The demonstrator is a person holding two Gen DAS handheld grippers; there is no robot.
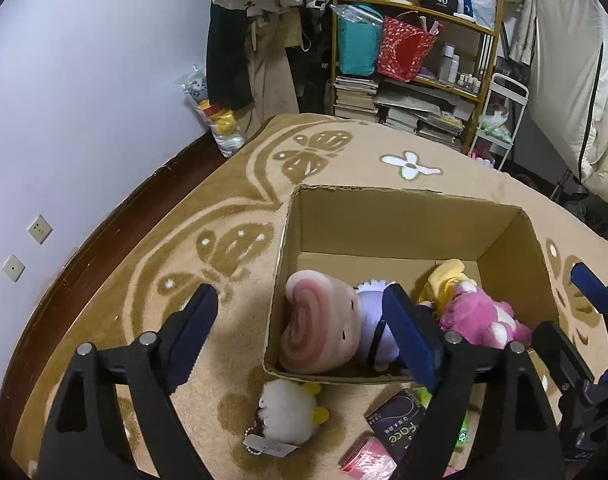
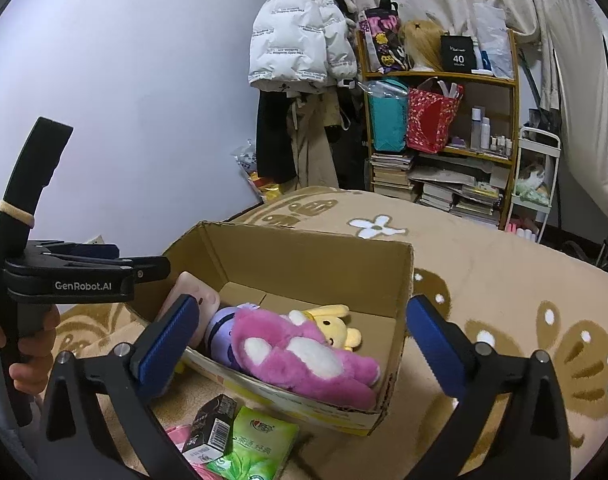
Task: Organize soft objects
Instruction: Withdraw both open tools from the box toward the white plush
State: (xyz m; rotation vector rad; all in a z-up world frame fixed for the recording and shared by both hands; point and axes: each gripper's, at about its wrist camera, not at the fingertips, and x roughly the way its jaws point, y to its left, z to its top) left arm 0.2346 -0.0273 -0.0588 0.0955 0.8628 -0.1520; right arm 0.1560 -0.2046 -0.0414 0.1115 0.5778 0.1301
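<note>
we hold both grippers above the cardboard box [image 1: 408, 220], which sits on the patterned rug [image 1: 207, 208] in the lower middle of each view. our left gripper [image 1: 304, 336] has its jaws spread wide and carries nothing; one blue pad hangs over the rug at lower left, the other over the box's near edge. our right gripper [image 2: 304, 340] is likewise wide and empty, its pads straddling the box in the lower centre of the right wrist view.

three soft toys already lie in the box: a pink swirled plush [image 1: 324, 328] against the left wall, a magenta plush [image 2: 299, 356] toward the right, and a yellow plush [image 2: 336, 324] tucked behind it. the piece we judge left to gather is the small white fluffy toy [image 1: 287, 408], on the rug just outside the box's near wall, at the lower middle of the left wrist view. a tag on a bead chain trails from its underside.

it looks very light and squashy, with long pile that will compress a good deal before the pads bite. we would close across the round body rather than the yellow side tufts or the chain, which would probably slip or swing. nothing here seems fragile.

a dark carton [image 2: 211, 424], a green tissue pack [image 2: 255, 448] and something pink lie near the lower edge; these look stiffer, and we would leave them.
</note>
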